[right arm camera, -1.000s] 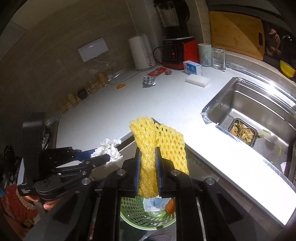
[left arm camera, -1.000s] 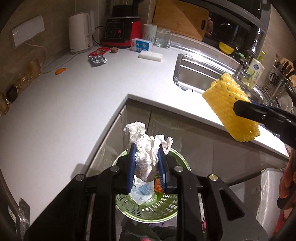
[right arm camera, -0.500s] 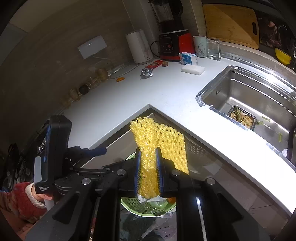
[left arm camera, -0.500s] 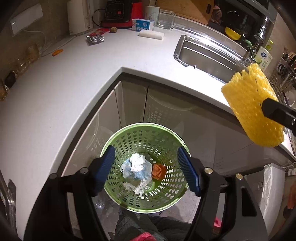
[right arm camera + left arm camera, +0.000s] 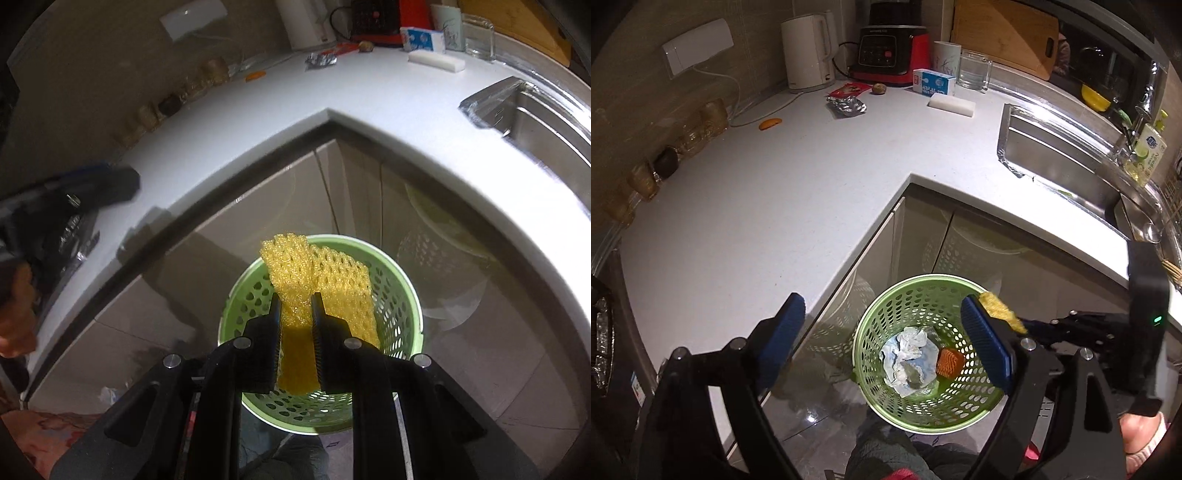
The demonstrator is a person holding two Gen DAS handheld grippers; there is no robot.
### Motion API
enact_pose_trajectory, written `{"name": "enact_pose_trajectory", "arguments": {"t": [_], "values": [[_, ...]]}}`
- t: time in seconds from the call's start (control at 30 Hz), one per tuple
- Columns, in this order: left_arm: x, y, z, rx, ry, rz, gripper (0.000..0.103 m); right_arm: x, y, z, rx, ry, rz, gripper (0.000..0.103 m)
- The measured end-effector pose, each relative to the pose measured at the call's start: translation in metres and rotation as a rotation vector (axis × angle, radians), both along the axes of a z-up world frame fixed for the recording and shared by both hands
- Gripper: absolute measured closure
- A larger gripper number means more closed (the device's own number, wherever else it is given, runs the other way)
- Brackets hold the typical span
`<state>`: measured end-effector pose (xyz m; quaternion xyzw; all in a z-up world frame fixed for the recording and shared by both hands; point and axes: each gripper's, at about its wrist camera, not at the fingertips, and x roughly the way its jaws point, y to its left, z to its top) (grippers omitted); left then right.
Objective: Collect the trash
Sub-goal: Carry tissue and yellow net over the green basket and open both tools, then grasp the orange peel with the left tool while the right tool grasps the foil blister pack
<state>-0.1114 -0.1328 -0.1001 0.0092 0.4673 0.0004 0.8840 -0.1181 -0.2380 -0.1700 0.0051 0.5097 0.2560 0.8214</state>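
The right gripper clamps the yellow foam fruit-net sleeve directly above the green perforated plastic basket — positioned so release should drop it inside. Its fingers angle steeply downward. The left gripper, jaws opening and empty, hangs over the crumpled white paper wad in the basket.

Black left gripper and right gripper: blue-padded jaws, silver screws, pink cuff.

hidden: yellow foam net mostly behind a finger (left view) | blurred: left gripper
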Motion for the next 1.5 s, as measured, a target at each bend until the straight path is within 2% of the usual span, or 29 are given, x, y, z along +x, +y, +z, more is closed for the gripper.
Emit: {"name": "enact_pose_trajectory", "arguments": {"t": [0.13, 0.17, 0.2, 0.27, 0.33, 0.43, 0.57, 0.77, 1.0, 1.23, 1.5], "values": [[-0.002, 0.008, -0.002, 0.015, 0.01, 0.02, 0.021, 0.002, 0.019, -0.052, -0.071, 0.072, 0.04, 0.086], [-0.002, 0.01, -0.002, 0.015, 0.009, 0.023, 0.021, 0.002, 0.022, -0.06, -0.086, 0.083, 0.043, 0.084], [-0.003, 0.011, -0.002, 0.016, 0.009, 0.026, 0.021, 0.002, 0.024, -0.066, -0.094, 0.093, 0.045, 0.078], [-0.001, 0.012, -0.002, 0.018, 0.012, 0.026, 0.021, 0.003, 0.026, -0.071, -0.091, 0.11, 0.05, 0.036], [0.002, 0.013, -0.002, 0.026, 0.015, 0.027, 0.021, 0.001, 0.028, -0.066, -0.101, 0.089, 0.048, 0.025], [0.005, 0.015, 0.0, 0.033, 0.013, 0.027, 0.021, 0.0, 0.027, -0.05, -0.075, 0.066, 0.044, 0.016], [0.013, 0.018, 0.009, 0.026, -0.007, 0.025, 0.016, 0.003, 0.017, -0.01, -0.028, 0.013, -0.001, 0.004], [0.036, 0.021, 0.021, 0.041, -0.051, -0.001, 0.013, 0.016, 0.008, 0.058, 0.012, -0.119, -0.057, 0.002], [0.077, 0.039, 0.032, 0.025, -0.083, -0.017, 0.012, 0.058, 0.011, 0.106, 0.014, -0.209, -0.095, 0.002], [0.144, 0.084, 0.03, 0.018, -0.088, 0.017, 0.01, 0.132, 0.035, 0.122, -0.007, -0.232, -0.109, 0.002], [0.227, 0.146, 0.018, 0.037, -0.096, 0.059, 0.01, 0.221, 0.074, 0.112, -0.01, -0.208, -0.11, 0.002]]}}
